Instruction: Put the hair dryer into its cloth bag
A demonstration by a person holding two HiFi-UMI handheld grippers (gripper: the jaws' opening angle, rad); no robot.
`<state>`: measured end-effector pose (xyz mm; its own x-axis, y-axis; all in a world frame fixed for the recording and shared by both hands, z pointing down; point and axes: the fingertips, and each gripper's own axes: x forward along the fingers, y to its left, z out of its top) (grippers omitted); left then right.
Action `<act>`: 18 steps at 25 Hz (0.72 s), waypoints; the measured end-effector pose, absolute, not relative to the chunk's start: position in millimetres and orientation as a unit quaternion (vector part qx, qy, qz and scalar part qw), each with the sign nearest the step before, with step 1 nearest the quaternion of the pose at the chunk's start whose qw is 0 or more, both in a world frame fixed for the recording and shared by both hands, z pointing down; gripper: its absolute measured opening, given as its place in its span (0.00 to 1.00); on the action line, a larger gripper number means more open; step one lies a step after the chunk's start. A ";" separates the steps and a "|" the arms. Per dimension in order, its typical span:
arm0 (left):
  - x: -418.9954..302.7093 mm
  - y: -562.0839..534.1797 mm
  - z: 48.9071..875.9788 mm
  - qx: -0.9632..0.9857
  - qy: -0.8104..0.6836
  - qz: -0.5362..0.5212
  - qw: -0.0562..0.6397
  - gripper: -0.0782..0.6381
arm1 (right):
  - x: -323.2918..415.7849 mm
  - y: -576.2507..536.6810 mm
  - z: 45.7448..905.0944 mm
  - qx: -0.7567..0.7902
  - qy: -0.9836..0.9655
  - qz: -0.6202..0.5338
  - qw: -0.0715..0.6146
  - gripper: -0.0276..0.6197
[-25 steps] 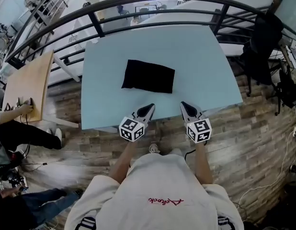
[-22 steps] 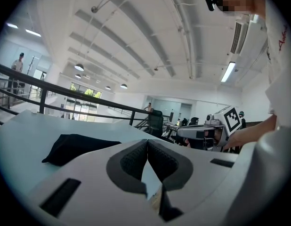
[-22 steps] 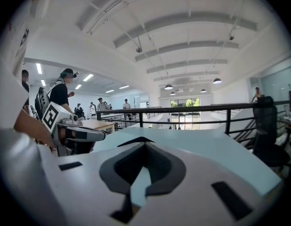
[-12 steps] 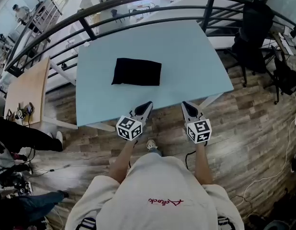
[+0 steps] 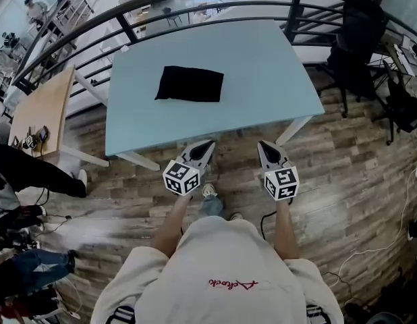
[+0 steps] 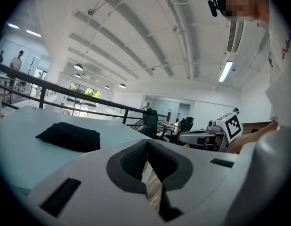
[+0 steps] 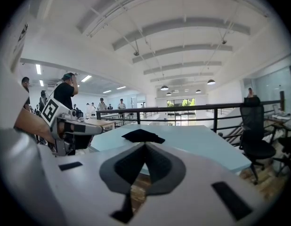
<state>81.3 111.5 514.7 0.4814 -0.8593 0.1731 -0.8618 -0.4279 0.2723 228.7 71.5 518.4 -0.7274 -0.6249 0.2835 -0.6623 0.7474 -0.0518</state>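
A black cloth bag [image 5: 189,84] lies flat on the left half of the light blue table [image 5: 262,79]; it also shows as a dark bag [image 6: 70,135] in the left gripper view and a smaller bag [image 7: 142,135] in the right gripper view. No hair dryer shows in any view. My left gripper [image 5: 208,143] and right gripper [image 5: 264,144] hang side by side over the wooden floor, just short of the table's near edge, well apart from the bag. Both point toward the table. Each has its jaws shut with nothing between them.
A black railing [image 5: 195,2] runs behind the table. A black office chair [image 5: 353,59] stands at the right. A wooden table [image 5: 40,113] and people [image 5: 19,174] are at the left. Cables [image 5: 391,241] lie on the floor at right.
Both grippers have drawn back from above the table's near edge to over the floor. The table and bag now sit farther from them. Jaws stay shut.
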 end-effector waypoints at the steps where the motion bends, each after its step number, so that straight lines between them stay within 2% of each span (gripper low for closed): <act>1: 84.9 119.0 516.2 0.844 -0.510 0.005 0.165 0.12 | 232.2 78.4 518.5 0.346 -0.927 0.074 0.125 0.07; 18: 109.2 185.8 512.3 0.835 -0.527 0.001 0.160 0.12 | 268.0 139.1 507.8 0.344 -0.929 0.060 0.125 0.07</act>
